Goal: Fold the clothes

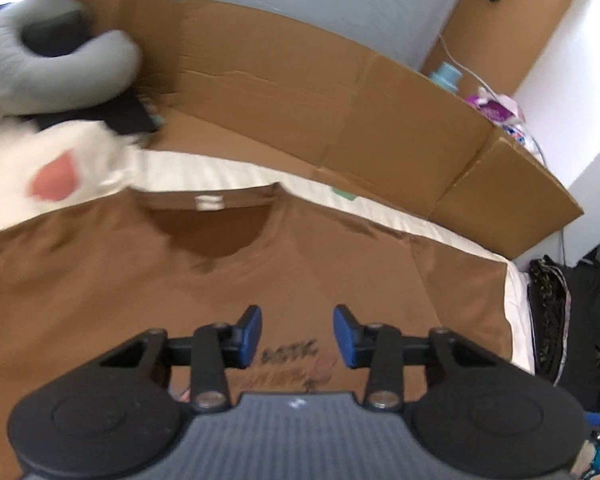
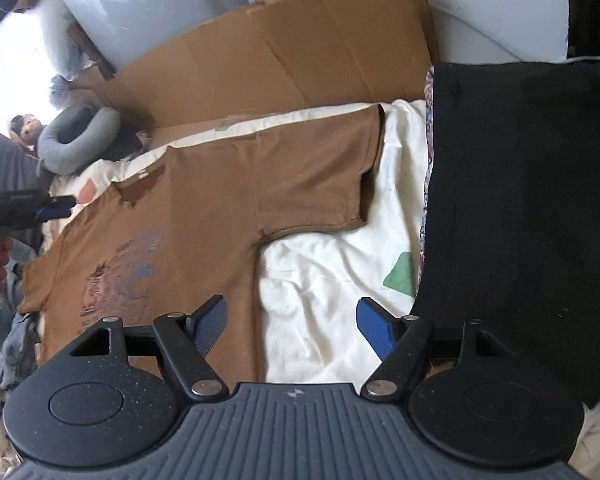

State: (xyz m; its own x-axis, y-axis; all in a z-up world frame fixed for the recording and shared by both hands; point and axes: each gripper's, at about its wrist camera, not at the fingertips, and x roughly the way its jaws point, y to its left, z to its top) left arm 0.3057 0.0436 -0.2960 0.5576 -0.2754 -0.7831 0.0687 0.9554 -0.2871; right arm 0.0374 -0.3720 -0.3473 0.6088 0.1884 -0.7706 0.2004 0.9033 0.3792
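A brown T-shirt [image 1: 300, 264] with a dark chest print lies spread flat, front up, on a white sheet [image 2: 324, 288]. In the left wrist view its collar points away and my left gripper [image 1: 297, 336] hovers open over the print, nothing between its blue pads. In the right wrist view the brown T-shirt [image 2: 204, 216] stretches to the left, one short sleeve [image 2: 324, 176] laid out sideways. My right gripper [image 2: 291, 324] stands open above the shirt's side edge and the sheet, holding nothing. The left gripper [image 2: 56, 206] shows at the far left, held by a hand.
Flattened cardboard [image 1: 340, 92] stands along the wall behind the bed. A grey neck pillow [image 1: 56, 68] lies near the shirt's collar side. A black cloth [image 2: 516, 208] covers the right. Crumpled blue clothes [image 2: 4, 336] lie at the left. Dark bags [image 1: 568, 312] sit past the bed edge.
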